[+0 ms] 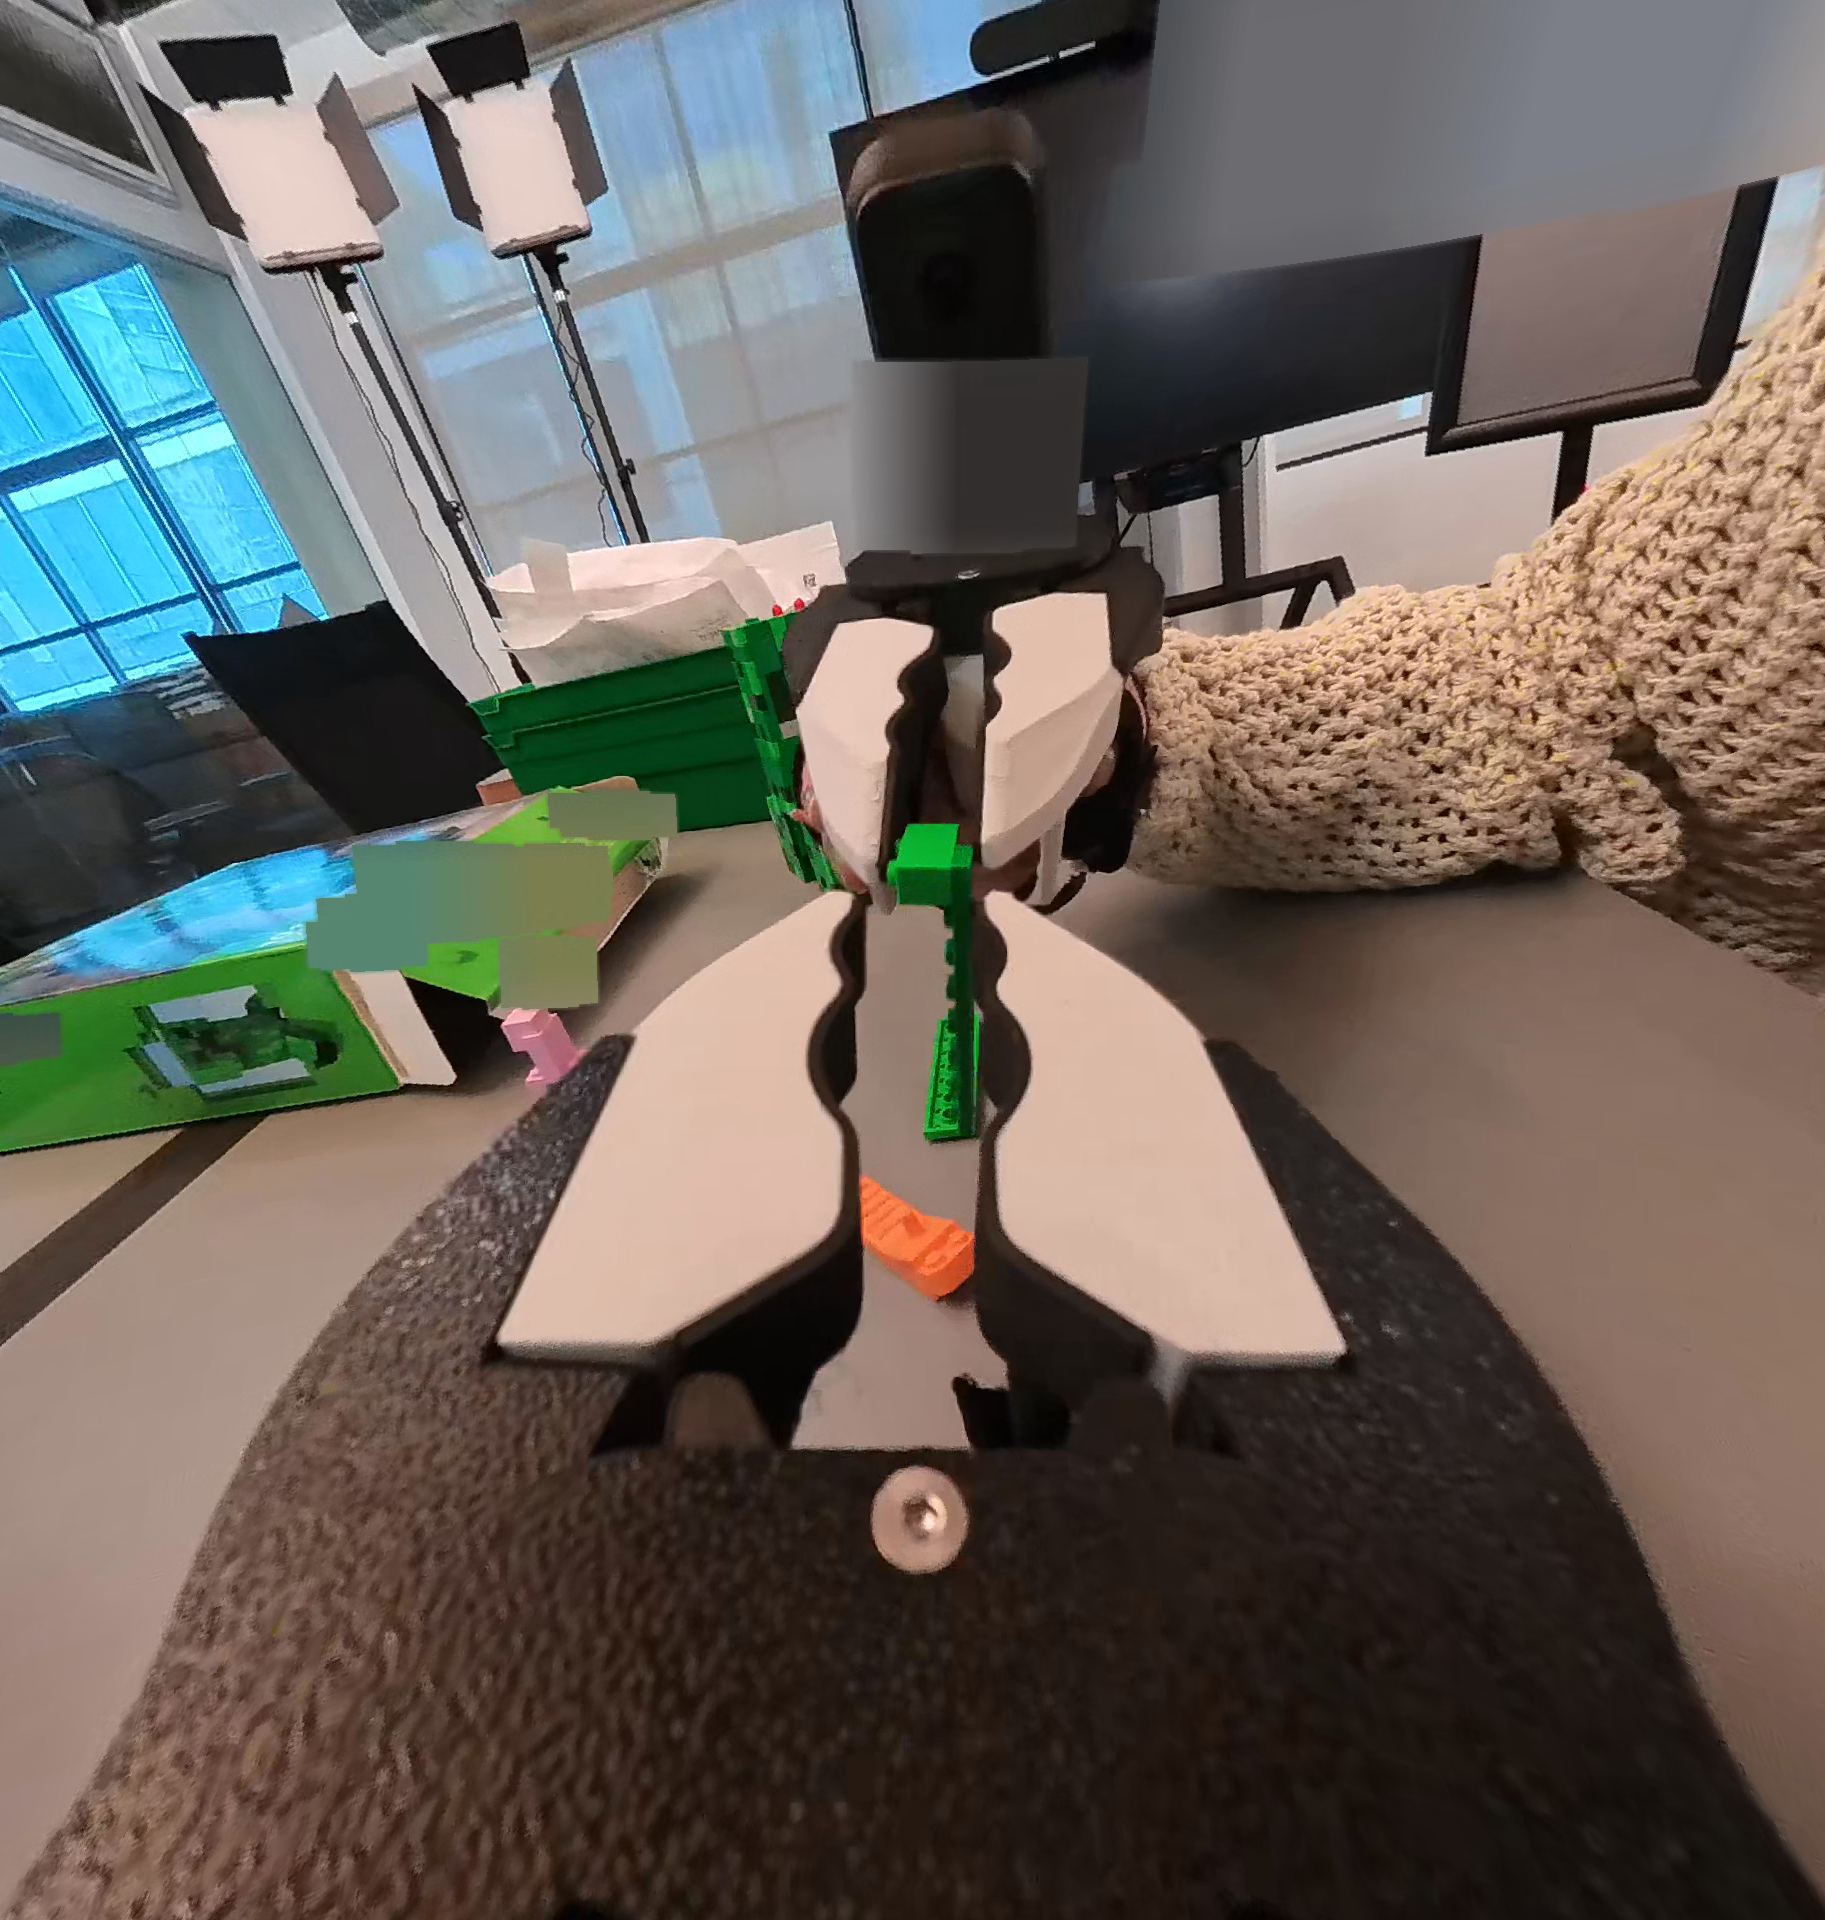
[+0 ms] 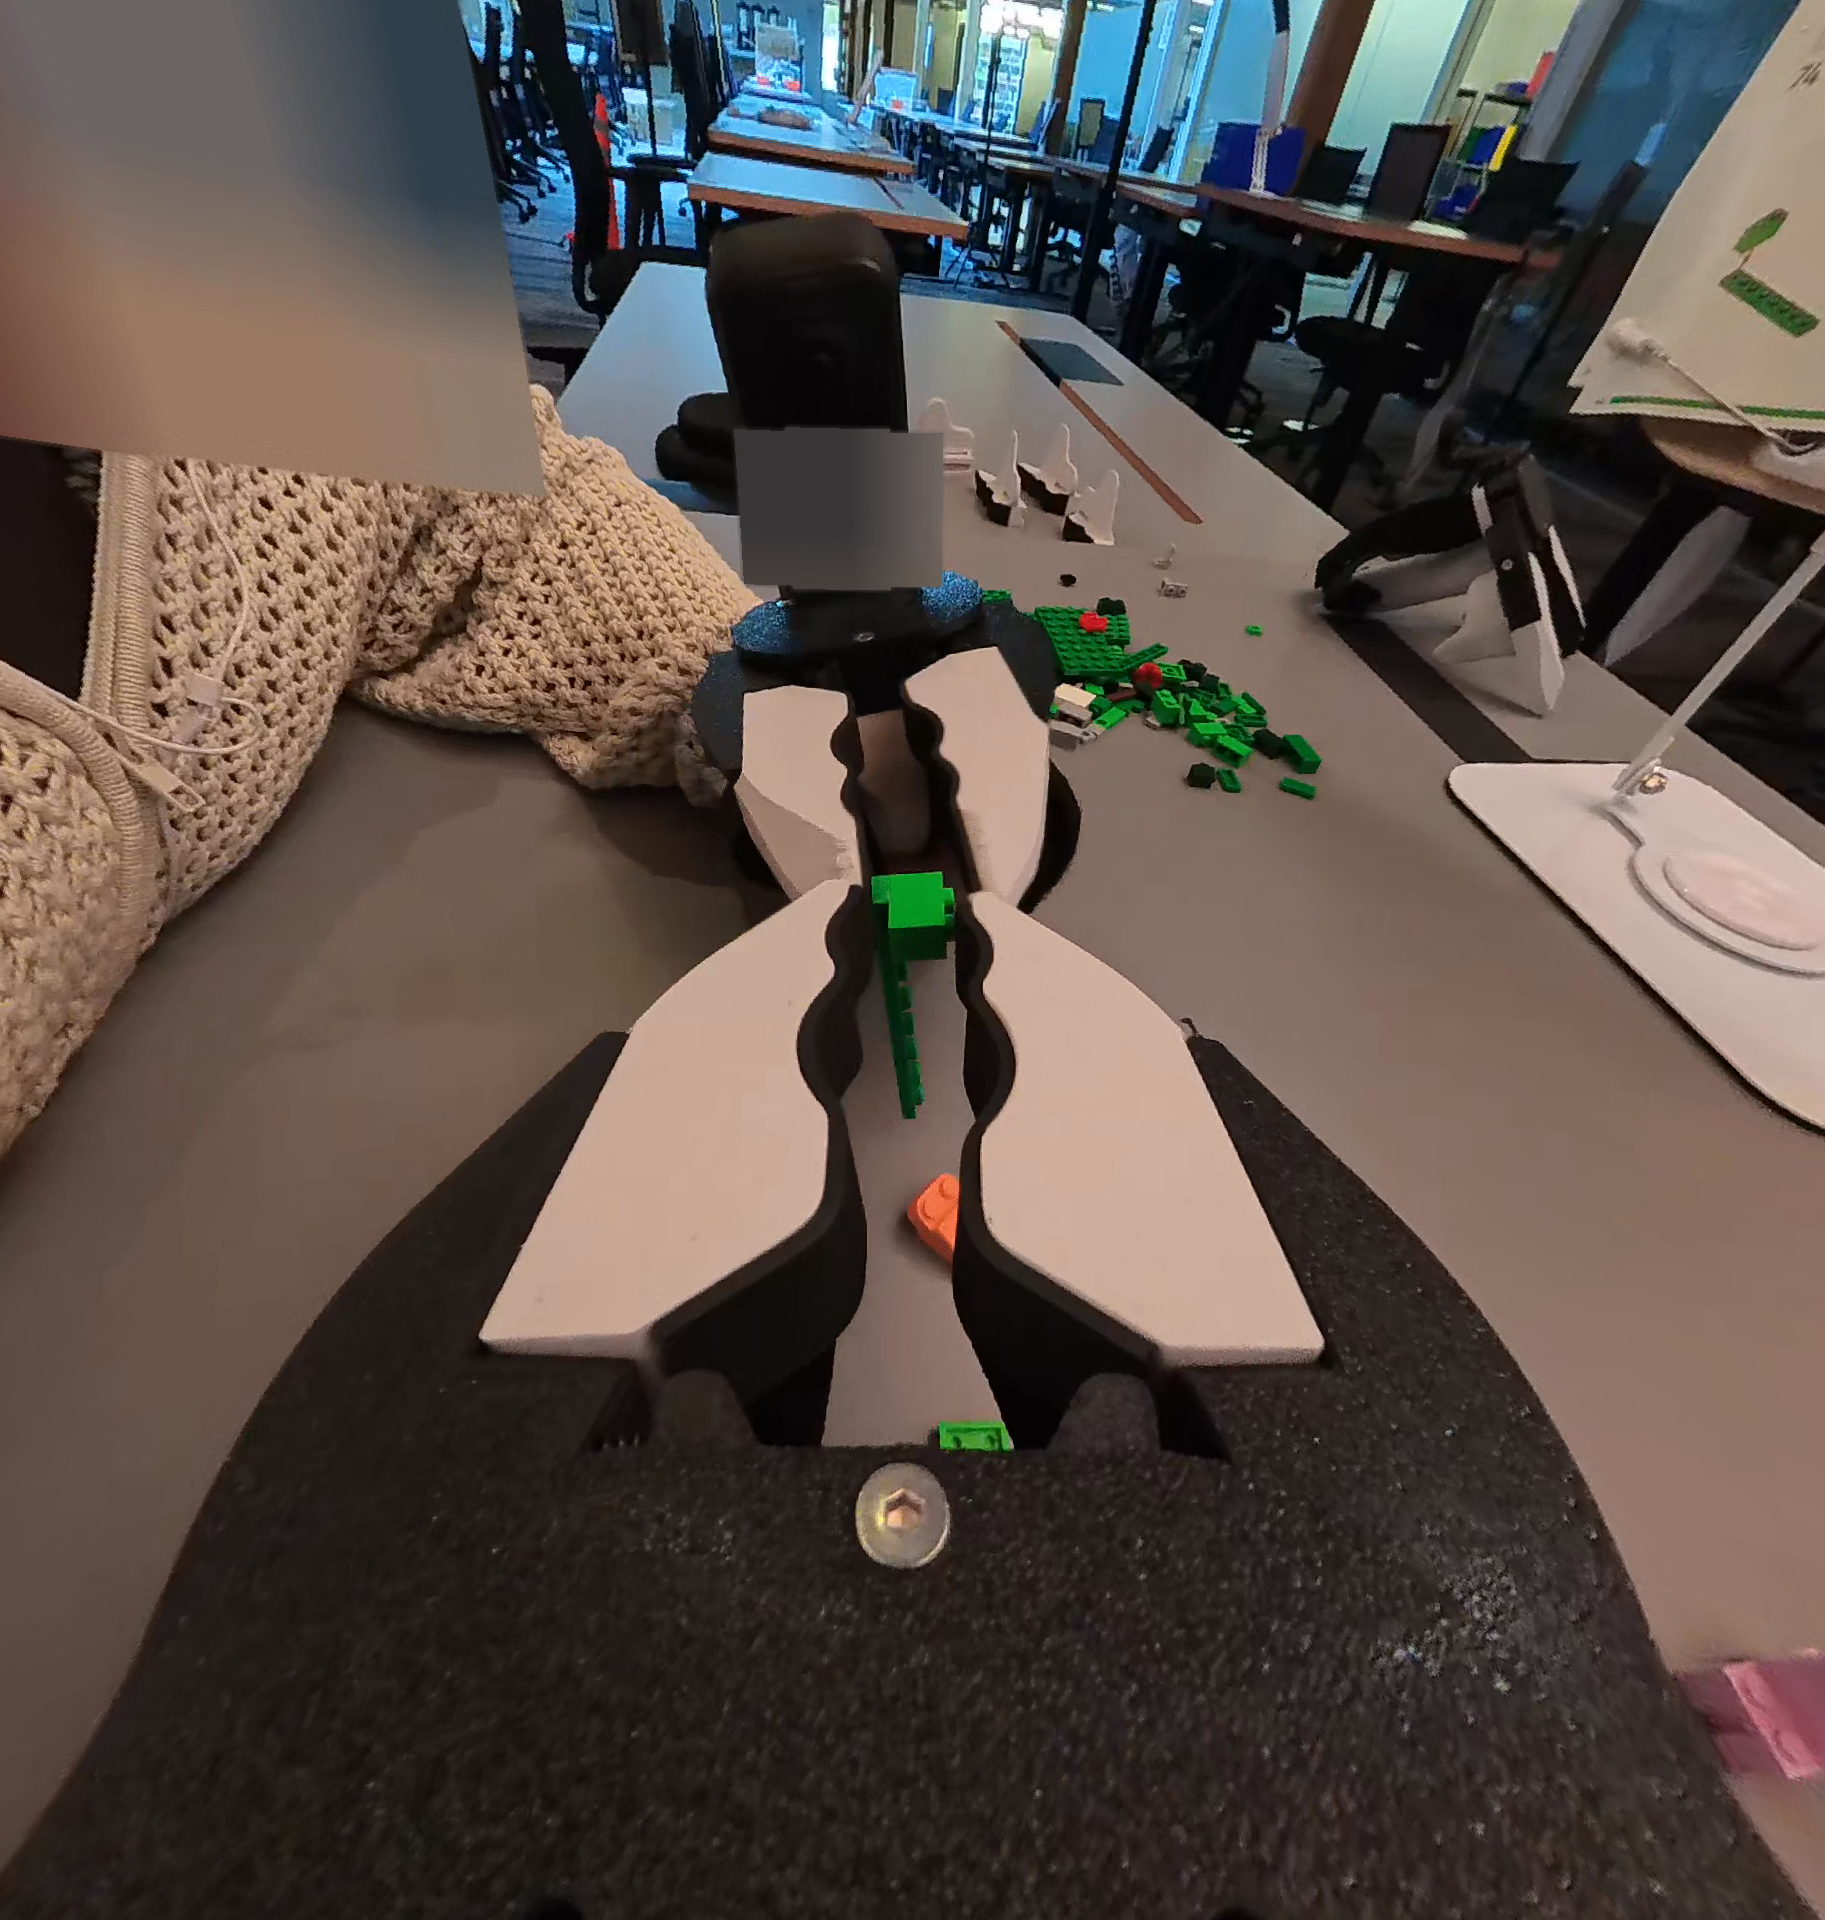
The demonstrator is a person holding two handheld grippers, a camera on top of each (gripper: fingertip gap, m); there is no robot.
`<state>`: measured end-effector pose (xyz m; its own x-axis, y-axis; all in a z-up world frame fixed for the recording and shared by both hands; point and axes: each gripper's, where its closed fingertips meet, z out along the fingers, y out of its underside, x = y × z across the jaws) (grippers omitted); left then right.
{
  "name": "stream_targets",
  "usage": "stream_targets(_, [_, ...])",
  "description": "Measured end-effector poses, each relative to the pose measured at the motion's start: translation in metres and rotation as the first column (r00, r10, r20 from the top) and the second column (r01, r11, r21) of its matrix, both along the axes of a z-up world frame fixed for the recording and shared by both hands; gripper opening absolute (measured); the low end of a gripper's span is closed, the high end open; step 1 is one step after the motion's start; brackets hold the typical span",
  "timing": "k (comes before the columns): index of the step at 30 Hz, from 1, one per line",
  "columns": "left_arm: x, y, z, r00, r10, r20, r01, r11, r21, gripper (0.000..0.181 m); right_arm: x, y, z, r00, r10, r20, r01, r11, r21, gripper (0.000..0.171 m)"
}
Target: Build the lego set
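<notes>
A small green brick (image 1: 927, 860) sits on the top end of a long green plate (image 1: 952, 1039) that stands nearly upright on the grey table (image 1: 1407, 1091). My left gripper (image 1: 923, 906) and my right gripper (image 1: 934, 873) meet tip to tip, both nearly closed around the brick. The right wrist view shows the same brick (image 2: 913, 902) between my right gripper's tips (image 2: 910, 896), the plate (image 2: 903, 1023) edge-on below, and my left gripper (image 2: 908, 868) opposite. An orange piece (image 1: 913, 1236) lies on the table under the fingers.
A green set box (image 1: 212, 997), a pink piece (image 1: 542, 1039), stacked green bins (image 1: 617, 727) and a tall green build (image 1: 778, 748) are at left. Loose green bricks (image 2: 1220, 727), a booklet stand's base (image 2: 1666, 894) and a spare gripper (image 2: 1490, 613) are at right. A knit sleeve (image 2: 472, 623) rests nearby. My two grippers' fingertips are within a few centimetres of each other. Both grippers' tips are roughly 20 cm from the pink piece (image 1: 542, 1039).
</notes>
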<state>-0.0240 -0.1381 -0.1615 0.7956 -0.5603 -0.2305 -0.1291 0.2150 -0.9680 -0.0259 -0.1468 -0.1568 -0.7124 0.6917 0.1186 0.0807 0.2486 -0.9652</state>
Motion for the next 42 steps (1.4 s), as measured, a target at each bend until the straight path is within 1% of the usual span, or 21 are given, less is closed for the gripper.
stream_targets(6, [0.005, -0.003, 0.001, 1.0, -0.018, -0.015, 0.018, 1.0, 0.02, 0.014, 0.001, -0.002, -0.004, 1.0, 0.014, -0.001, -0.014, 1.0, 0.005, 0.015])
stream_targets(13, [0.006, -0.001, 0.0, 0.999, -0.022, -0.023, 0.022, 1.0, -0.009, 0.013, 0.002, -0.001, -0.004, 1.0, 0.011, -0.006, -0.011, 1.0, -0.013, 0.015])
stream_targets(14, [0.006, 0.0, 0.0, 1.0, -0.017, -0.024, 0.017, 1.0, -0.013, 0.013, 0.002, 0.0, -0.004, 1.0, 0.007, -0.011, -0.007, 1.0, 0.006, 0.016])
stream_targets(16, [0.004, 0.001, -0.001, 1.0, 0.001, -0.031, -0.001, 1.0, -0.014, 0.013, 0.004, 0.015, -0.007, 0.999, -0.034, 0.004, 0.034, 0.994, 0.1, 0.024])
stream_targets(17, [0.003, 0.002, -0.001, 0.999, 0.009, -0.032, -0.009, 1.0, -0.014, 0.013, 0.006, 0.029, -0.01, 0.997, -0.074, 0.032, 0.068, 0.986, 0.154, 0.024])
stream_targets(19, [0.0, 0.004, 0.0, 1.0, 0.019, -0.022, -0.019, 1.0, -0.016, 0.013, 0.015, 0.052, -0.026, 0.976, -0.112, 0.185, 0.065, 0.968, 0.242, 0.023])
stream_targets(21, [-0.003, 0.005, 0.001, 0.999, 0.034, -0.005, -0.034, 0.999, -0.015, 0.013, 0.027, 0.07, -0.054, 0.907, -0.144, 0.396, 0.004, 0.943, 0.333, 0.023])
stream_targets(23, [-0.006, 0.006, 0.002, 0.999, 0.047, 0.012, -0.047, 0.999, -0.017, 0.013, 0.039, 0.088, -0.08, 0.814, -0.193, 0.548, -0.082, 0.896, 0.437, 0.023])
stream_targets(25, [-0.009, 0.007, 0.002, 0.998, 0.051, 0.032, -0.05, 0.998, -0.025, 0.013, 0.047, 0.102, -0.093, 0.755, -0.225, 0.616, -0.159, 0.849, 0.505, 0.022])
stream_targets(27, [-0.012, 0.009, 0.002, 0.997, 0.059, 0.055, -0.057, 0.998, -0.033, 0.013, 0.054, 0.108, -0.101, 0.705, -0.223, 0.673, -0.224, 0.83, 0.51, 0.025])
stream_targets(29, [-0.016, 0.01, 0.004, 0.994, 0.072, 0.082, -0.069, 0.997, -0.039, 0.013, 0.061, 0.108, -0.105, 0.673, -0.217, 0.707, -0.263, 0.823, 0.503, 0.028])
stream_targets(31, [-0.021, 0.011, 0.006, 0.991, 0.083, 0.109, -0.079, 0.996, -0.043, 0.013, 0.062, 0.107, -0.108, 0.683, -0.218, 0.697, -0.272, 0.809, 0.521, 0.028])
stream_targets(33, [-0.024, 0.011, 0.008, 0.988, 0.091, 0.128, -0.085, 0.995, -0.045, 0.013, 0.058, 0.105, -0.11, 0.724, -0.213, 0.656, -0.265, 0.792, 0.55, 0.027])
stream_targets(34, [-0.025, 0.012, 0.008, 0.987, 0.094, 0.133, -0.088, 0.995, -0.046, 0.013, 0.058, 0.103, -0.112, 0.732, -0.214, 0.647, -0.266, 0.784, 0.56, 0.026])
stream_targets(36, [-0.026, 0.012, 0.008, 0.985, 0.103, 0.136, -0.097, 0.994, -0.045, 0.013, 0.057, 0.101, -0.114, 0.731, -0.229, 0.642, -0.256, 0.78, 0.571, 0.016])
stream_targets(37, [-0.027, 0.012, 0.009, 0.985, 0.109, 0.134, -0.104, 0.994, -0.042, 0.013, 0.059, 0.1, -0.114, 0.722, -0.238, 0.65, -0.255, 0.781, 0.57, 0.016])
stream_targets(40, [-0.031, 0.013, 0.01, 0.981, 0.134, 0.137, -0.131, 0.991, -0.033, 0.013, 0.064, 0.099, -0.112, 0.71, -0.24, 0.663, -0.249, 0.794, 0.554, 0.016])
stream_targets(42, [-0.034, 0.014, 0.011, 0.977, 0.154, 0.144, -0.152, 0.988, -0.03, 0.013, 0.061, 0.095, -0.104, 0.728, -0.226, 0.647, -0.188, 0.842, 0.506, 0.016])
